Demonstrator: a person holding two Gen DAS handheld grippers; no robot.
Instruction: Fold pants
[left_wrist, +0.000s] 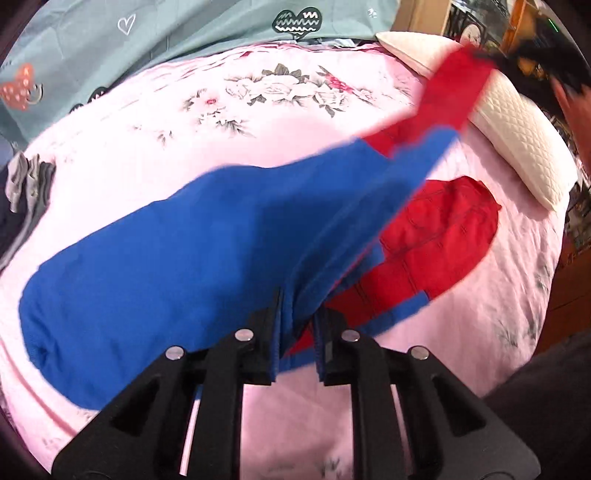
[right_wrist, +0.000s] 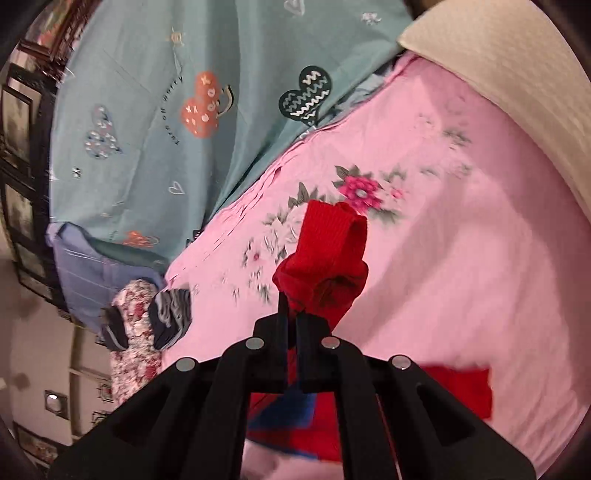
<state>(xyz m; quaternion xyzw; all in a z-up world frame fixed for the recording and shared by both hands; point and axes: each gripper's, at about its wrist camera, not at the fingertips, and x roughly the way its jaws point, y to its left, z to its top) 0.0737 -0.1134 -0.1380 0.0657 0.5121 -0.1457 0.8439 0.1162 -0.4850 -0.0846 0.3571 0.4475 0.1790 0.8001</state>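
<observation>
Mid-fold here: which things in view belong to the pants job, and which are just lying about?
Job:
pants, blue and red
left claw, clamped on their blue edge
right claw, clamped on the red cuff

Lying about:
pillow
green quilt
clothes pile
pink sheet, the work surface

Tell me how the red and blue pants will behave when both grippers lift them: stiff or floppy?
Probably floppy: the pants sag and drape between the left gripper and right gripper. Likely light, since a small pinch holds them. The red cuff bunches, so it may slip.
</observation>
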